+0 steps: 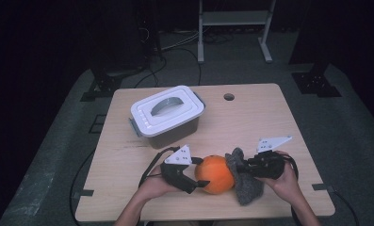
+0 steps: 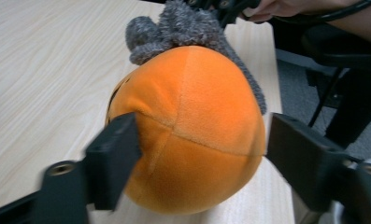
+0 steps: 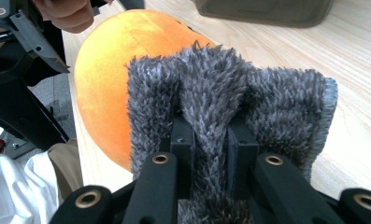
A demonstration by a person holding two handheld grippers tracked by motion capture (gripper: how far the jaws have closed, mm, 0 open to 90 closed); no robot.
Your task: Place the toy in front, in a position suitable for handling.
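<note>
At the near edge of the worktop, the left claw stands spread around an orange plush ball, its pads at the ball's sides. Just beside it, the right claw is pinching a grey fuzzy cloth that touches the ball. Farther back sits a lidded white box.

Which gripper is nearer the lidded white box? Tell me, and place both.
Left. The left gripper sits just in front of the white box, its fingers either side of the orange plush ball. The right gripper is farther off to the side, pinching the grey cloth.
</note>
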